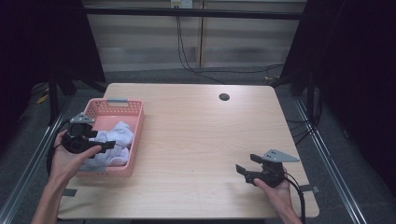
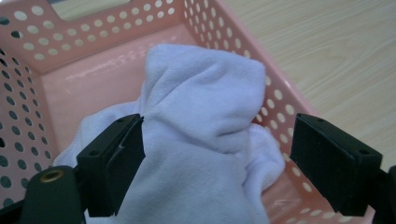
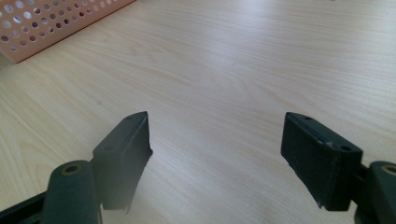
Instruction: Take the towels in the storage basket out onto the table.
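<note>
Pink perforated basket (image 1: 136, 122) at the left edge of the wooden table (image 1: 196, 140), holding a heap of white cloth (image 1: 116, 142), apparently socks or small towels, though the folds do not let the separate pieces be told apart. The cloth (image 2: 201, 121) fills the near part of the basket (image 2: 93, 32) and rises in a soft peak toward the far wall. It is judged light, limp and compressible, neither fragile nor slippery; it should drape and trail when lifted, so the raised fold at the top of the heap looks the best place to pinch, taking one layer rather than the whole pile. The left gripper (image 1: 103, 143), held in the person's left hand (image 1: 70, 161), reaches over the basket's near-left wall; in the left gripper view its jaws stand spread wide to either side of the peak, the left-hand one at the edge of the fabric and possibly brushing it, nothing yet pinched. The right gripper (image 1: 243, 169), held low near the table's near-right corner, well apart from the basket, has its jaws likewise spread wide over bare wood, holding nothing.
</note>
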Demonstrator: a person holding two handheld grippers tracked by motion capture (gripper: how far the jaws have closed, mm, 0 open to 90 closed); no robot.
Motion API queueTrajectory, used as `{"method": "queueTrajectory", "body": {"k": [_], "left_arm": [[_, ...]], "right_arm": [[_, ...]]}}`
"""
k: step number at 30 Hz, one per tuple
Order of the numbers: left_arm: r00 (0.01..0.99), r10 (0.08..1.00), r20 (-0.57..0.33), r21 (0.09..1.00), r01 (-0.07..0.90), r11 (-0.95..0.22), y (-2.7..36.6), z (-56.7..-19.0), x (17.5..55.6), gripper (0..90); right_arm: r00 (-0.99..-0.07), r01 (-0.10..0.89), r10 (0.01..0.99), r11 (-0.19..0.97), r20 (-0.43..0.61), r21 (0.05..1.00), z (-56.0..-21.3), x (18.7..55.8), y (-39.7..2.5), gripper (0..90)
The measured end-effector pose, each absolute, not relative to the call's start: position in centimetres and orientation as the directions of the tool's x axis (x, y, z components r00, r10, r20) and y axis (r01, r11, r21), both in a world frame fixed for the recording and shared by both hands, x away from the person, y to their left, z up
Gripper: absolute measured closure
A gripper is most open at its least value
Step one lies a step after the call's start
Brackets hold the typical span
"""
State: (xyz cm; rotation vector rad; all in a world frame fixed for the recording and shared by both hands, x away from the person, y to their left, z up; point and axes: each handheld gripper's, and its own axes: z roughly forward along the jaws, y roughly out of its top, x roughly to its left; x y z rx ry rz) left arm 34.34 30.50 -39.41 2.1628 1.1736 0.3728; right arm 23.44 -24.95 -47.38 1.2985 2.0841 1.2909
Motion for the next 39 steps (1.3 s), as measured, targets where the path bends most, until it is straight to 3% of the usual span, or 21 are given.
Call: {"method": "queueTrajectory", "body": {"k": [4, 16, 22, 26, 32, 39], "left_arm": [[0.560, 0.825, -0.077, 0.648, 0.657, -0.385, 31.2, -40.0, 35.1, 15.6], [0.561, 0.827, -0.047, 0.490, 0.734, -0.470, 30.7, -42.5, 37.5, 13.8], [0.575, 0.815, -0.079, 0.360, 0.778, -0.514, 30.3, -44.4, 38.4, 0.0], [0.573, 0.815, -0.089, 0.361, 0.781, -0.509, 30.2, -44.9, 38.5, 0.0], [0.596, 0.801, -0.053, 0.265, 0.782, -0.564, 28.7, -45.5, 39.0, 0.0], [0.589, 0.804, -0.079, 0.171, 0.803, -0.571, 28.0, -46.5, 39.9, 15.1]], "right_arm": [[-0.508, 0.519, 0.849, 0.168, 0.145, 0.838, -47.4, 23.5, -24.9, 23.9], [-0.498, 0.530, 0.860, 0.196, 0.115, 0.825, -47.6, 23.6, -24.6, 24.4], [-0.506, 0.530, 0.854, 0.199, 0.120, 0.824, -47.6, 23.6, -24.6, 24.3], [-0.511, 0.530, 0.852, 0.204, 0.118, 0.823, -47.6, 23.6, -24.6, 24.4], [-0.514, 0.530, 0.850, 0.205, 0.119, 0.823, -47.7, 23.8, -24.5, 24.3], [-0.531, 0.500, 0.842, 0.221, 0.095, 0.837, -47.4, 23.3, -24.4, 24.8]]}}
